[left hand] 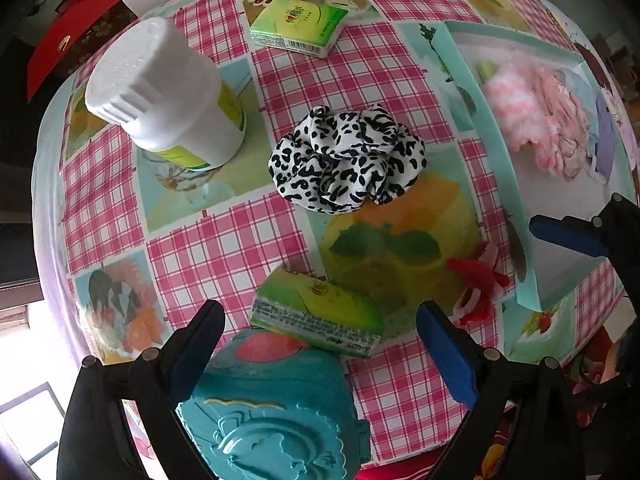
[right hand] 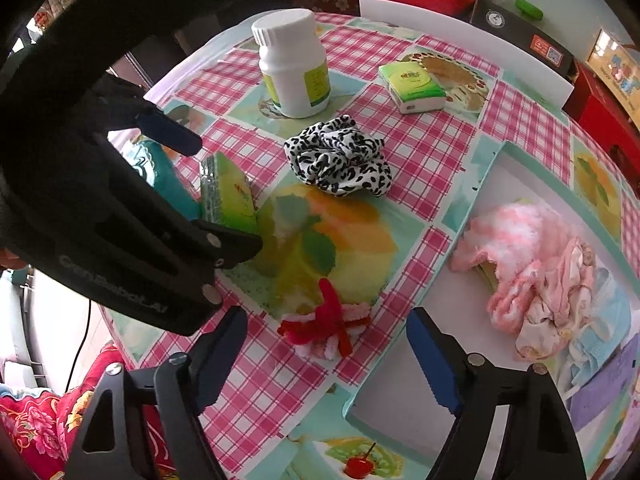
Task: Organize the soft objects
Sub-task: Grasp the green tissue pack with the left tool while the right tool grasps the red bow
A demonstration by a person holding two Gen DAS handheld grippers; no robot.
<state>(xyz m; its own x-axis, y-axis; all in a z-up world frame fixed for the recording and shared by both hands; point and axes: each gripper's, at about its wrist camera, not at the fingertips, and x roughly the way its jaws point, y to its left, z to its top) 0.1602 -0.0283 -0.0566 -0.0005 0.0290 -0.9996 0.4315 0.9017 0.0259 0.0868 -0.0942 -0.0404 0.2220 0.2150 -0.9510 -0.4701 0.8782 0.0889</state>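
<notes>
A black-and-white spotted scrunchie [left hand: 348, 160] [right hand: 340, 156] lies mid-table. My left gripper [left hand: 320, 352] [right hand: 224, 194] points down, open. A green tissue pack [left hand: 316, 320] [right hand: 228, 196] sits between its blue pads without touching them, tilted against a teal plastic toy [left hand: 272, 408] [right hand: 164, 176]. My right gripper [right hand: 328, 356] [left hand: 568, 234] is open over a red-and-pink knitted bow [right hand: 324, 328] [left hand: 480, 284], which lies on the cloth between the fingers, apart from both. A white box with a mint rim [right hand: 460, 216] [left hand: 524, 200] holds pink fluffy items [right hand: 532, 256] [left hand: 536, 120].
A white bottle with a green label [left hand: 160, 92] [right hand: 294, 64] stands at the far left of the checked tablecloth [left hand: 380, 80]. A second green tissue pack [left hand: 300, 26] [right hand: 412, 84] lies at the far side. Red fabric [right hand: 36, 412] hangs below the near table edge.
</notes>
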